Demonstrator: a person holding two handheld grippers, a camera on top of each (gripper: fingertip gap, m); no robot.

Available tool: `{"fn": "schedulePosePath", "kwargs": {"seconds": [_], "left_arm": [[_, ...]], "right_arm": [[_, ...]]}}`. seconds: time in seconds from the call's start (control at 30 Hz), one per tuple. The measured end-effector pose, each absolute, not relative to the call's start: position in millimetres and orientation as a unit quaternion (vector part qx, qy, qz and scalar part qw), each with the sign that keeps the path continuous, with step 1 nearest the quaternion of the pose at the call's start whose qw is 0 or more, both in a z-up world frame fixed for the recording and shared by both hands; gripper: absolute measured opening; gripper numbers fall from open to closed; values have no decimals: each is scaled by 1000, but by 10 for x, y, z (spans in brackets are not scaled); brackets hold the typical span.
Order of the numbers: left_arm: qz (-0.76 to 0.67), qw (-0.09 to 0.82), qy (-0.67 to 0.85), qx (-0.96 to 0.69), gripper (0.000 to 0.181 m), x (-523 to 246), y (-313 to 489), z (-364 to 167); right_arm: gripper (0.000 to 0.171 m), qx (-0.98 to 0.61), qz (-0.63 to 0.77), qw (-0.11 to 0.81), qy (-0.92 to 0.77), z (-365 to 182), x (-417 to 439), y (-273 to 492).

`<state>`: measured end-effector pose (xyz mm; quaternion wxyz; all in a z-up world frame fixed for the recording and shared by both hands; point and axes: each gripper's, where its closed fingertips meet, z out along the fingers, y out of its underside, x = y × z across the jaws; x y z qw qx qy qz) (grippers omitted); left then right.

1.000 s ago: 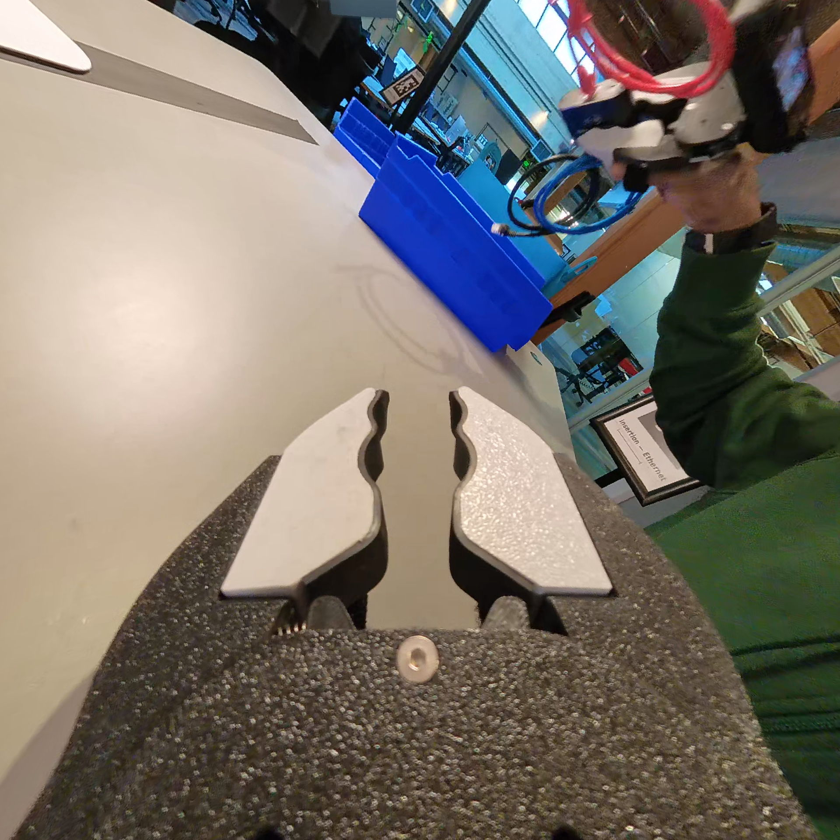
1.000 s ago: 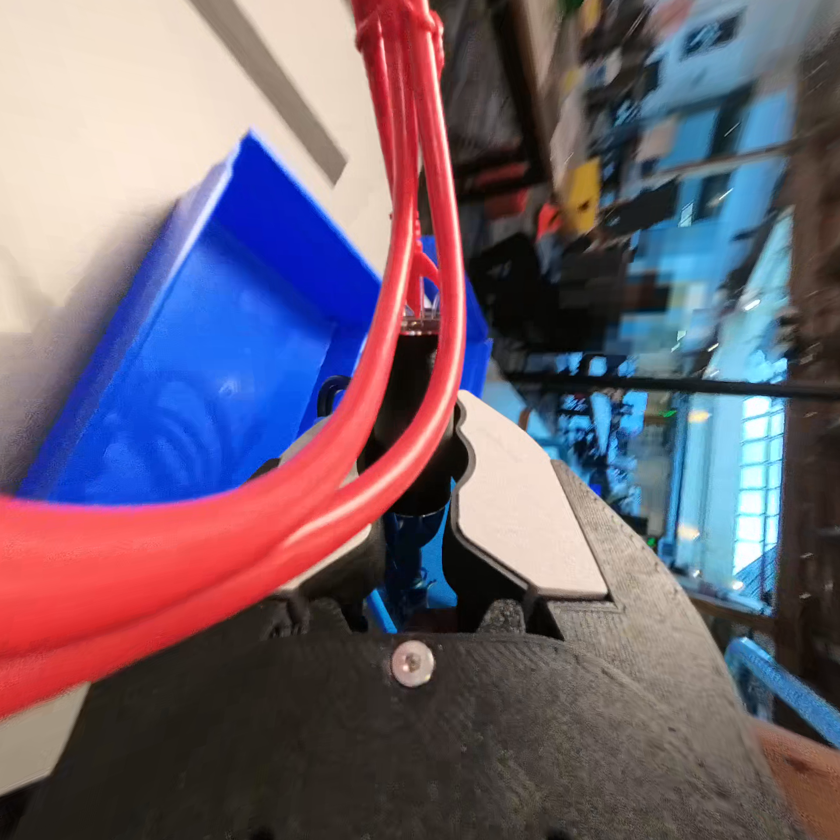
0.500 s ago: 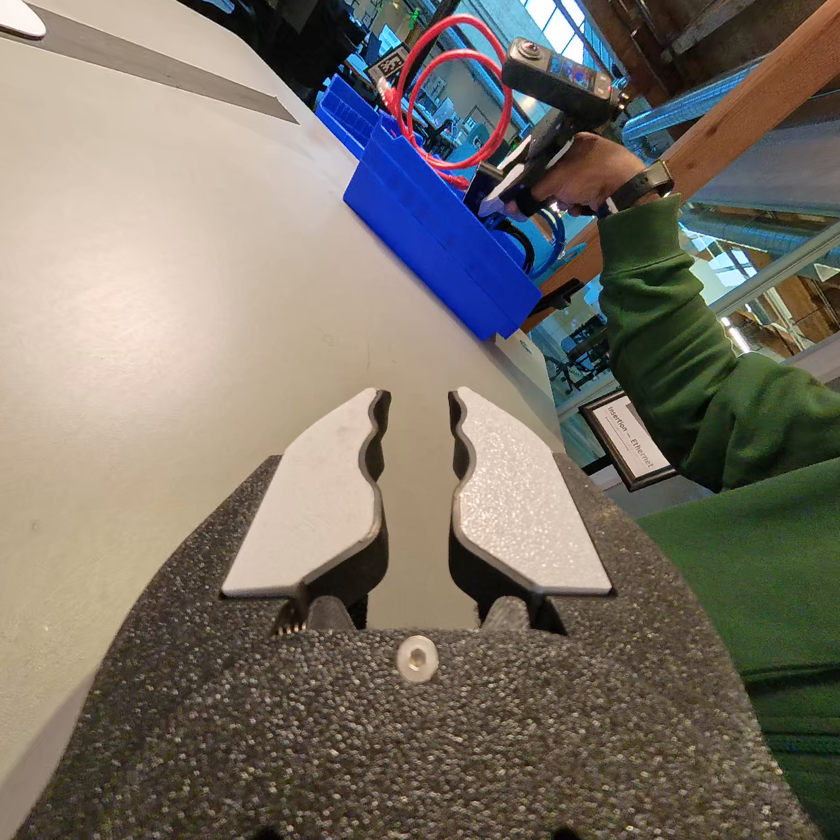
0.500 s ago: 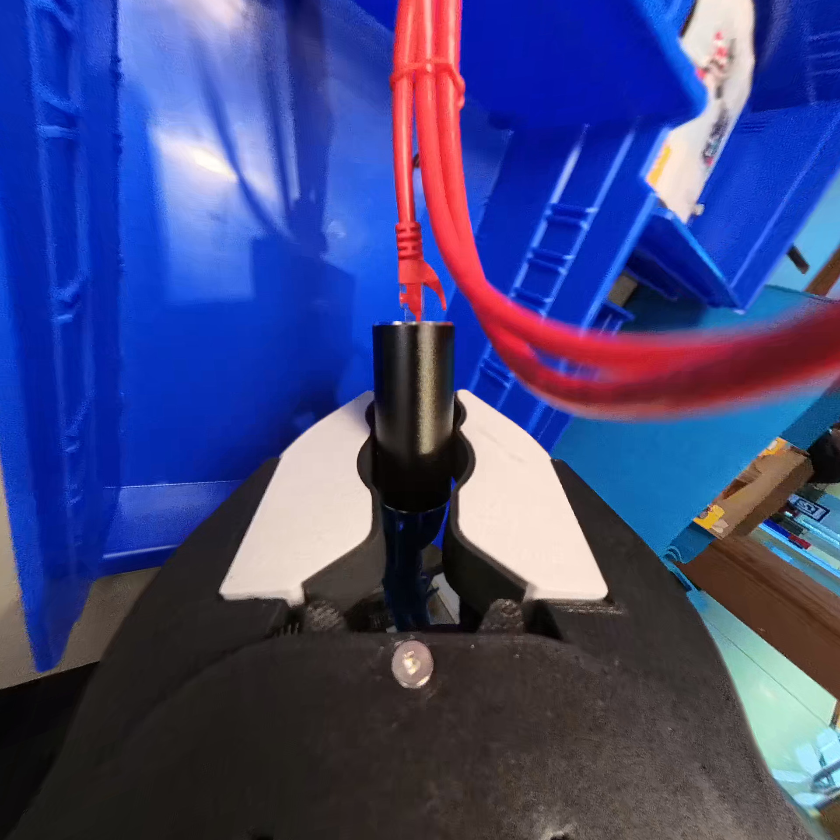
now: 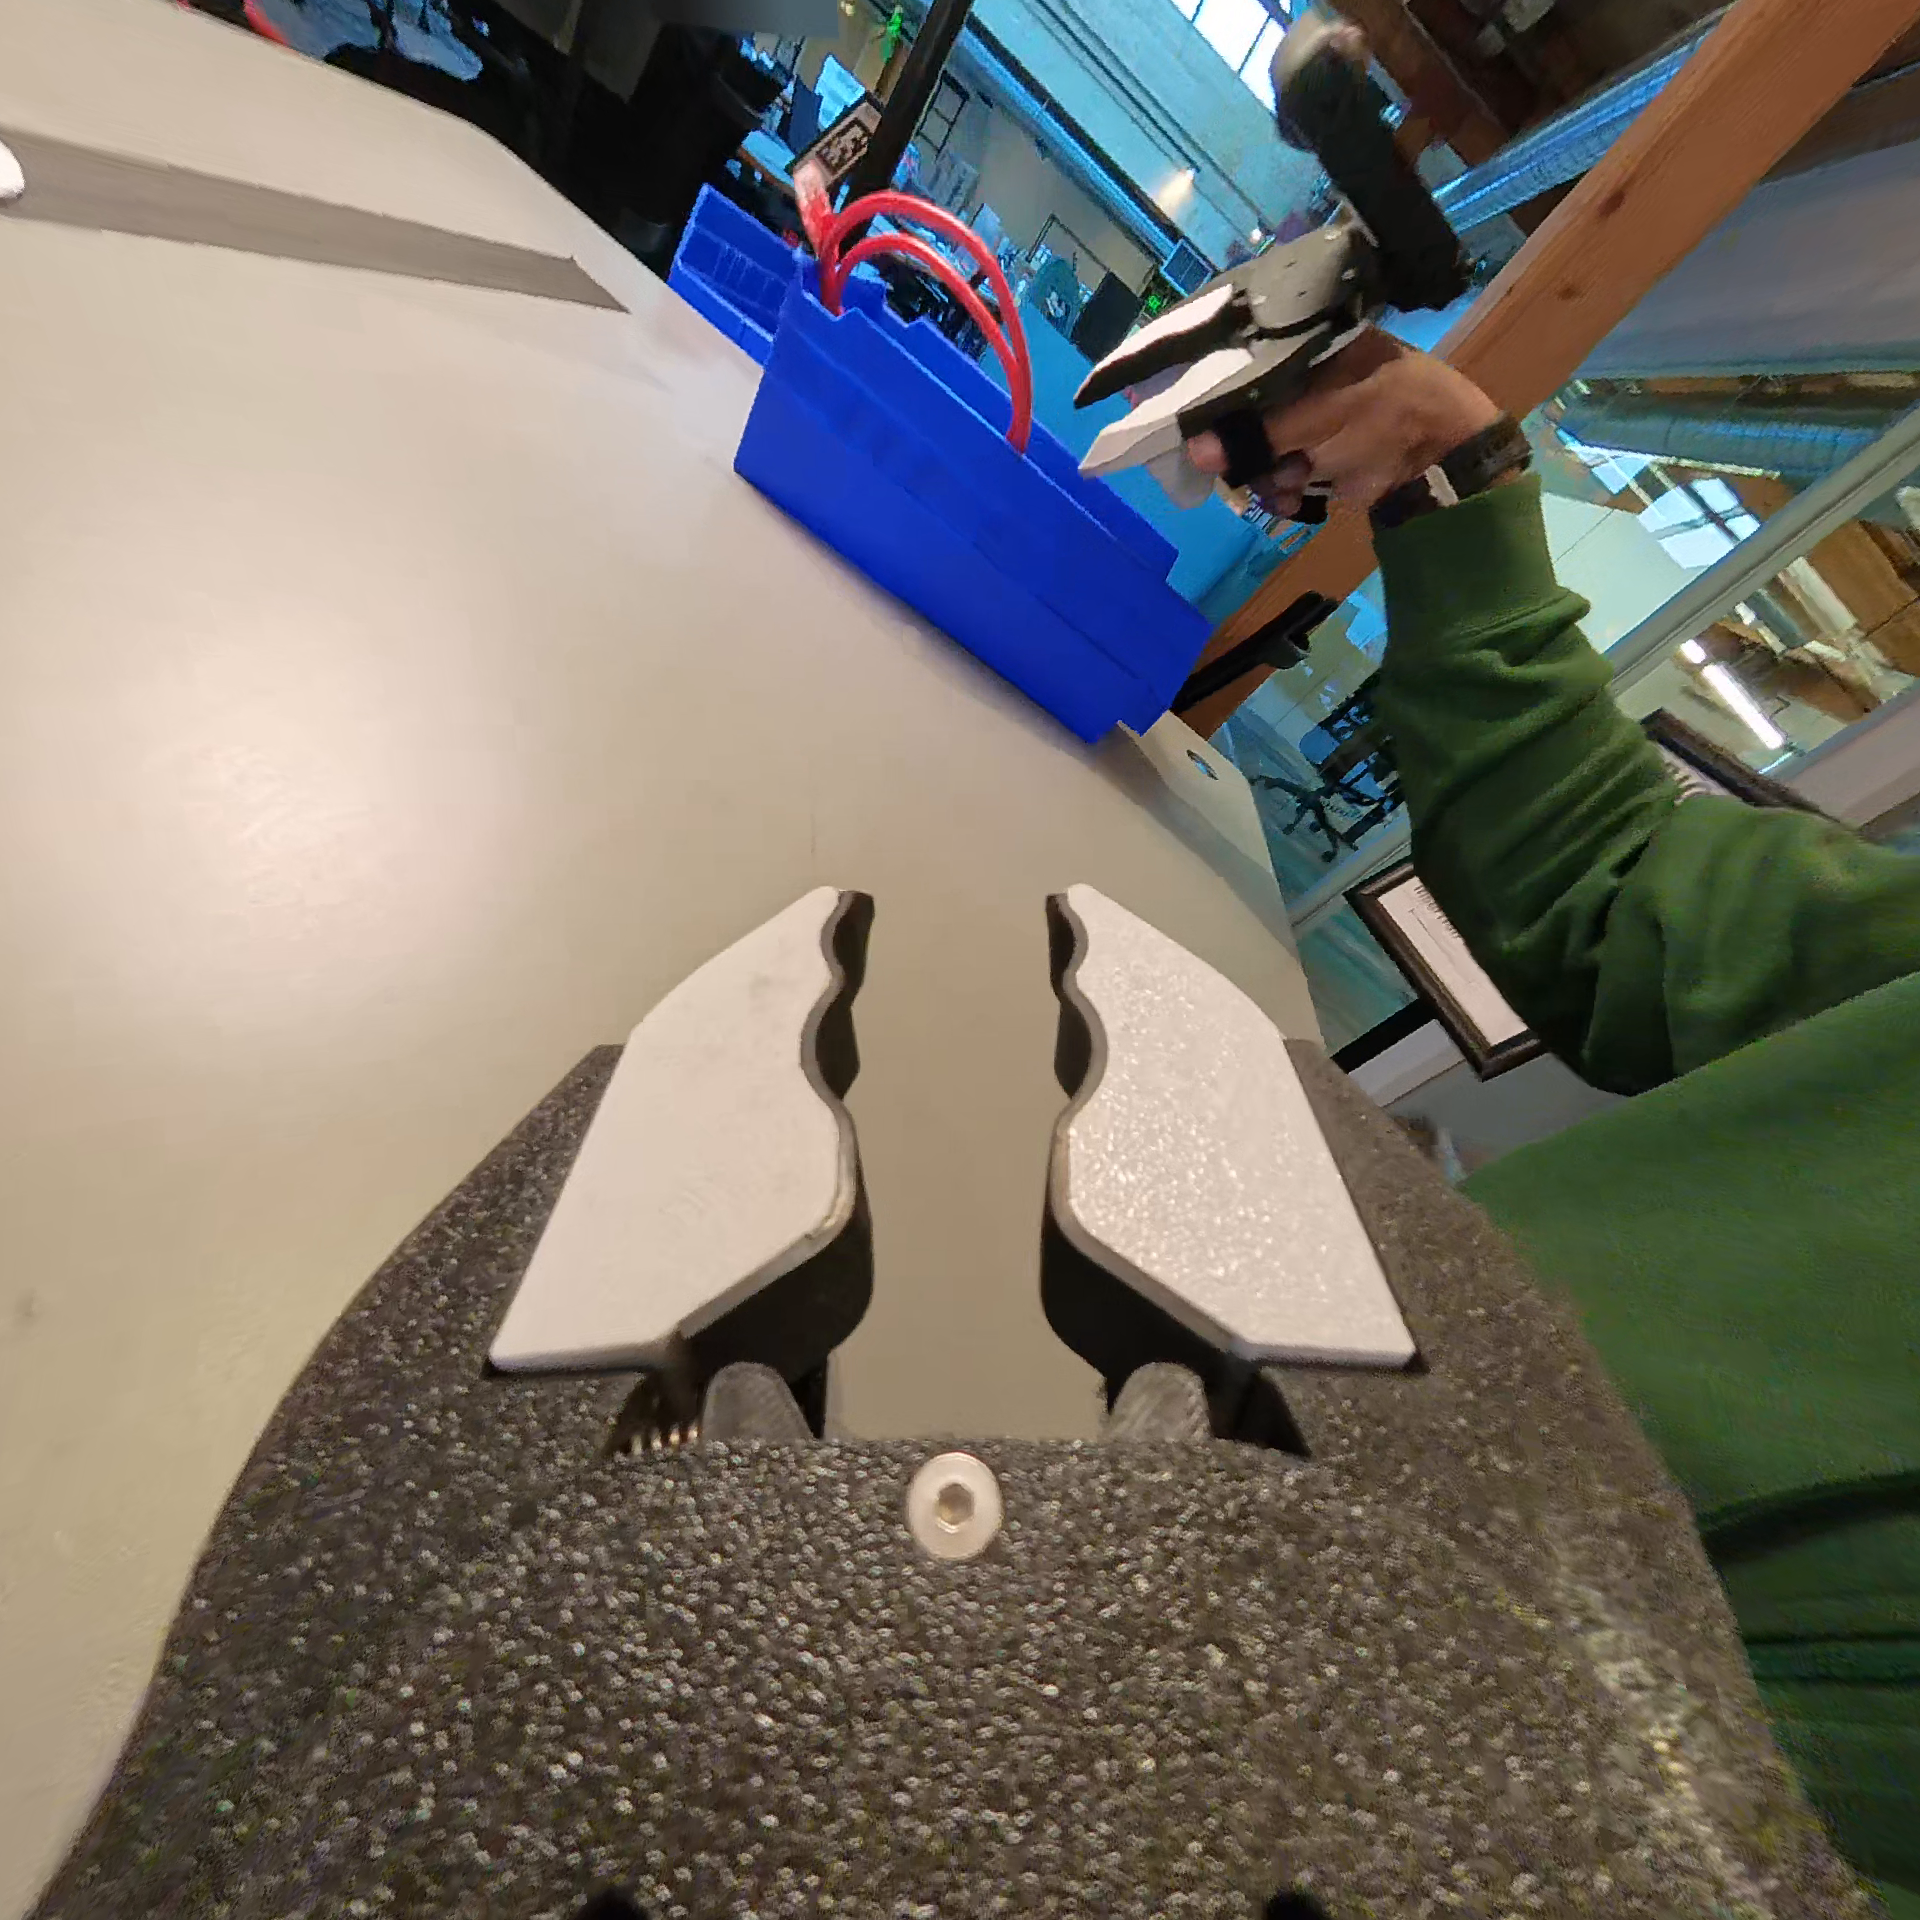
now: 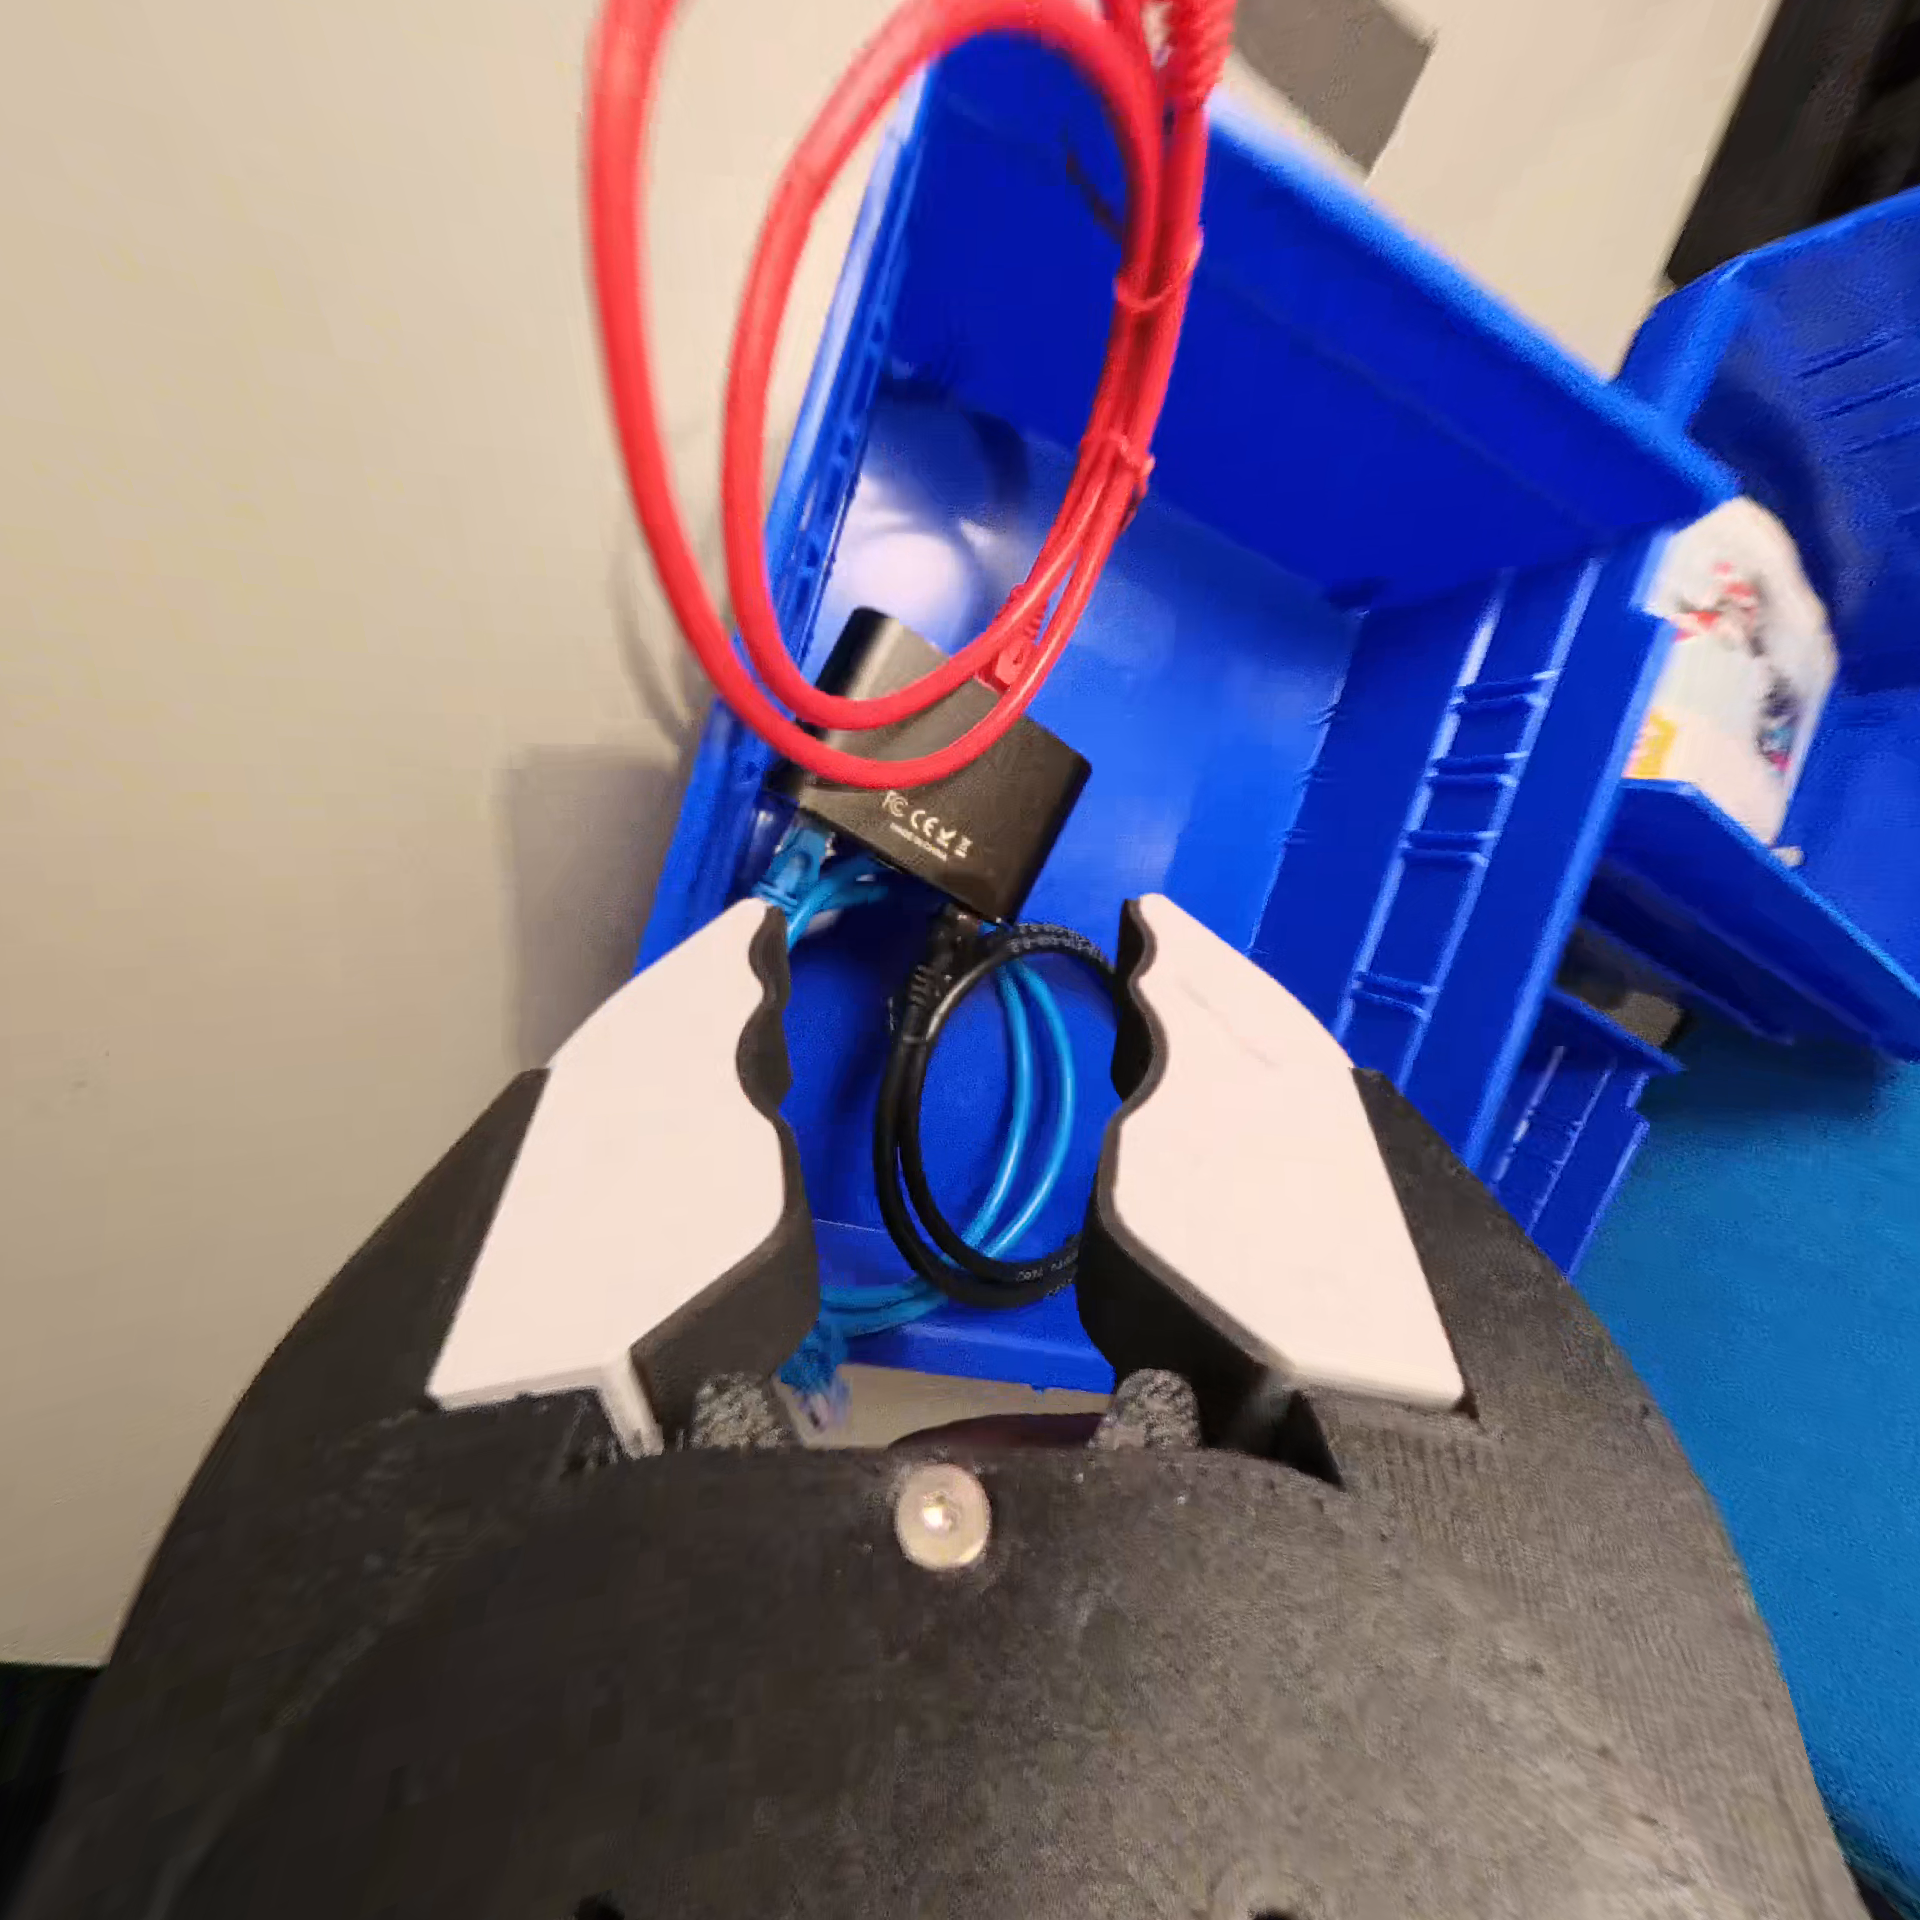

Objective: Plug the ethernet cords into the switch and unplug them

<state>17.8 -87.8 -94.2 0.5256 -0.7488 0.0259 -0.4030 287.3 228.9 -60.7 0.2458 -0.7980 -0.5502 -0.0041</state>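
A black switch [image 6: 935, 769] lies tilted inside a blue bin [image 6: 1299, 364]. A blue cord [image 6: 1023, 1101] and a black cord [image 6: 914, 1122] run into its near side and coil below it. A red cord [image 6: 883, 416] loops up over the switch and above the bin rim. My right gripper [image 6: 951, 914] is open and empty, just above the coiled cords. In the left wrist view it [image 5: 1101, 416] hovers open over the bin [image 5: 966, 540], beside the red cord [image 5: 935, 270]. My left gripper [image 5: 956, 904] is open and empty, low over the grey table [image 5: 312, 623].
A second blue bin [image 6: 1818, 364] stands beside the first, with a patterned white item in it. A person's green sleeve [image 5: 1558, 779] reaches in from the right. A framed sign [image 5: 1444, 977] stands beyond the table's right edge. The grippers' ends are close to 40 cm from one another.
My right gripper was shut on the black switch. It has opened, left the switch with its cords in the blue bin, and pulled back. My left gripper has stayed in place.
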Motion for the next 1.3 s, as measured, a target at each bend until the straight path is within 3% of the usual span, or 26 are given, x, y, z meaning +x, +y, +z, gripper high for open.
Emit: {"fn": "schedulePosePath", "kwargs": {"seconds": [0.17,0.27,0.57,0.7,0.9,1.07,1.2,1.3], "left_arm": [[-262,581,71,-767,80,123,-817,-895],[-186,602,97,-771,91,108,-791,-888],[-52,623,34,-780,87,-4,-1229,-916],[58,625,-40,-777,80,-286,-1906,-867],[296,537,-155,-775,74,-1034,-3121,-587],[262,467,-222,-815,72,-1433,-3422,-845],[256,411,-230,-844,56,-1608,-3428,-1126],[273,413,-226,-839,31,-1665,-3384,-1166]], "right_arm": [[61,-754,118,349,-544,-263,2751,1753],[61,-728,169,398,-532,-255,2743,1439],[73,-741,121,421,-508,-860,3149,1208],[63,-736,120,429,-510,-935,3225,1230],[49,-725,77,441,-524,-988,3221,1291],[32,-727,57,457,-509,-1046,3183,1336],[15,-721,29,478,-500,-1012,3222,1409],[8,-716,32,491,-495,-1011,3234,1434]]}}
